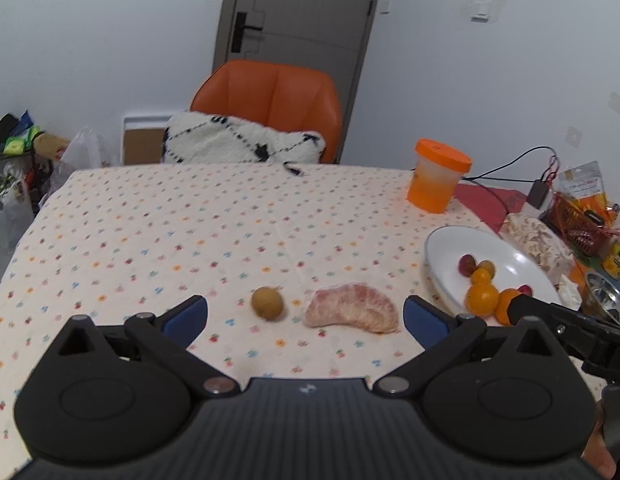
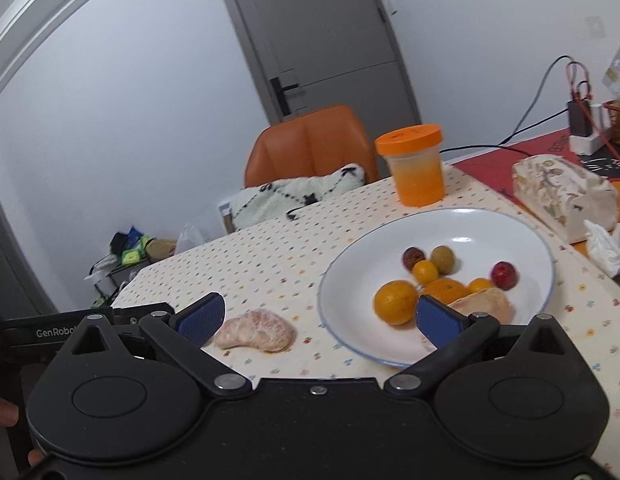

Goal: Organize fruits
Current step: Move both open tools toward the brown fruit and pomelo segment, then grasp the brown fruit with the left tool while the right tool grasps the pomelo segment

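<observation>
A peeled pomelo segment [image 1: 352, 314] and a small brown longan [image 1: 267, 304] lie on the dotted tablecloth, between the open fingers of my left gripper [image 1: 305, 318], just ahead of them. A white plate [image 2: 350, 280] holds oranges [image 2: 396, 302], small kumquats, red jujubes, a longan and a second pomelo segment [image 2: 484, 306]. My right gripper [image 2: 322, 320] is open and empty at the plate's near left rim; the loose pomelo segment [image 2: 255, 336] lies by its left finger. The plate also shows in the left wrist view [image 1: 442, 240] at the right.
An orange-lidded cup [image 2: 416, 164] stands behind the plate. A patterned tissue box [image 2: 562, 196], cables and a charger sit at the right. An orange chair [image 1: 269, 108] with a white cushion stands beyond the table's far edge. A metal bowl [image 1: 606, 300] sits at far right.
</observation>
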The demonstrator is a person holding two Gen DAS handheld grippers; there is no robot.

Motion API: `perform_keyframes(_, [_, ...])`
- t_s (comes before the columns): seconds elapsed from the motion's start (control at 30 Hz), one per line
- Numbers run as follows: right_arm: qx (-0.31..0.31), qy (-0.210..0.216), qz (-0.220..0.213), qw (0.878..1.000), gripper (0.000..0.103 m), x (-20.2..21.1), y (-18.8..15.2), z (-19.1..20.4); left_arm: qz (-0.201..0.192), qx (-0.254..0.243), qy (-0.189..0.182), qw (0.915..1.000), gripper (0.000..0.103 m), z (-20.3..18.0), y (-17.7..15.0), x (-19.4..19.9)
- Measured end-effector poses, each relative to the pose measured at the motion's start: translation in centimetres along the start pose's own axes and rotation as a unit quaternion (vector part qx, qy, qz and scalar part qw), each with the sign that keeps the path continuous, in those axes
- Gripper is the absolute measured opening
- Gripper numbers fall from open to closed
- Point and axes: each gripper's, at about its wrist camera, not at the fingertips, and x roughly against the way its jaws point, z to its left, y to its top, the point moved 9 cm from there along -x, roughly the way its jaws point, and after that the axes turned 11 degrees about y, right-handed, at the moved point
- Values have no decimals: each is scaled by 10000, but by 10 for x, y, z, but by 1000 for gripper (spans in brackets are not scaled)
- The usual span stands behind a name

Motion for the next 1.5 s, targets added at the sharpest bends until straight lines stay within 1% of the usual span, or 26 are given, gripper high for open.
perform_keyframes(0.07, [42,30,40,10000,103,-4,-2,4,55,-13,44,10000,103,5,-1,-3])
perform_keyframes(0.17, [72,98,115,9999,103,-9,-5,9,-4,-94,168,9998,103,10,-2,-6])
perform_keyframes(0.27, [106,166,182,9996,102,-13,-8,14,36,-101,195,9998,102,13,-3,-10])
perform_keyframes(0.37, [127,241,267,9993,100,-19,-11,19,59,-22,217,9997,100,18,-4,-15])
perform_keyframes(0.4, [135,261,297,9991,97,-21,-12,21,52,-7,225,9997,100,19,-5,-16])
perform_keyframes(0.53, [149,362,430,9983,90,-30,-16,26,79,26,269,9996,91,25,-6,-22])
perform_keyframes(0.6, [145,420,511,9977,87,-36,-18,29,91,28,280,9996,89,27,-7,-25])
perform_keyframes(0.7, [128,529,616,9966,79,-43,-22,34,109,17,276,9996,83,28,-7,-29])
perform_keyframes(0.77, [109,582,694,9958,77,-48,-25,36,134,36,251,9996,78,28,-7,-32])
perform_keyframes(0.8, [95,591,743,9954,75,-52,-27,37,152,63,252,9995,76,29,-8,-34])
perform_keyframes(0.87, [45,600,867,9944,70,-59,-31,38,210,128,242,9994,66,30,-7,-40])
perform_keyframes(0.93, [-27,589,986,9934,59,-67,-35,37,260,198,237,9992,64,30,-8,-44])
perform_keyframes(0.97, [-53,569,1057,9928,56,-71,-38,37,264,192,241,9992,64,30,-8,-46])
perform_keyframes(1.03, [-112,535,1176,9916,43,-79,-41,36,289,159,249,9991,63,28,-9,-49])
perform_keyframes(1.1, [-148,526,1244,9907,39,-84,-44,36,322,163,229,9991,63,28,-9,-52])
perform_keyframes(1.2, [-167,405,1311,9904,38,-90,-46,32,334,160,230,9990,63,26,-9,-57])
perform_keyframes(1.33, [-211,377,1352,9899,38,-97,-46,31,384,186,232,9988,62,24,-9,-64])
perform_keyframes(1.5, [-115,303,1380,9899,39,-103,-44,30,451,209,238,9985,55,23,-8,-73])
